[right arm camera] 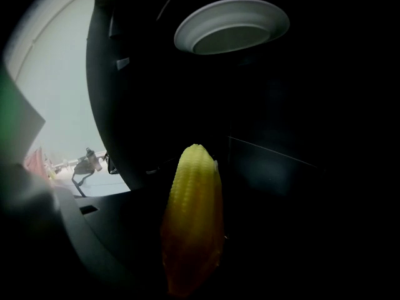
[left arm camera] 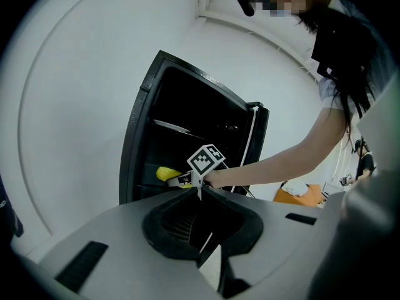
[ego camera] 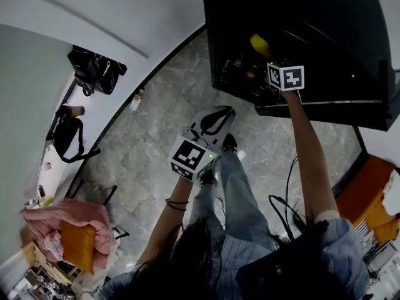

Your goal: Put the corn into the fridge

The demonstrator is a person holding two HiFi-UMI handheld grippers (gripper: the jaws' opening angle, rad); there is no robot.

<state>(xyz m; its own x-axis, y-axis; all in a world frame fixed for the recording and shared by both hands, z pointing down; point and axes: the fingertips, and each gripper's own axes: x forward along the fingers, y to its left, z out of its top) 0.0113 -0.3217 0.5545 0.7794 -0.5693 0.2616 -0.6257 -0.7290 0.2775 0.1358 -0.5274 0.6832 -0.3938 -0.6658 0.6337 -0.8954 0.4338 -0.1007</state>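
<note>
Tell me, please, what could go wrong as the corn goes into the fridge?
1. The right gripper holds the corn by one end, with most of the cob sticking out, so it could tilt or slip.
2. A plate sits above the corn's tip. Raising the corn could knock it.
3. The fridge is very dark inside and the surface under the corn is hard to see, so a release could miss it.

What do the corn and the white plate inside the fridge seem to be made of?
Corn: yellow, with neat kernel rows and a soft sheen; possibly a plastic model, possibly real. Plate: smooth, plain white, dull finish; plastic or ceramic, I cannot tell which.
</note>
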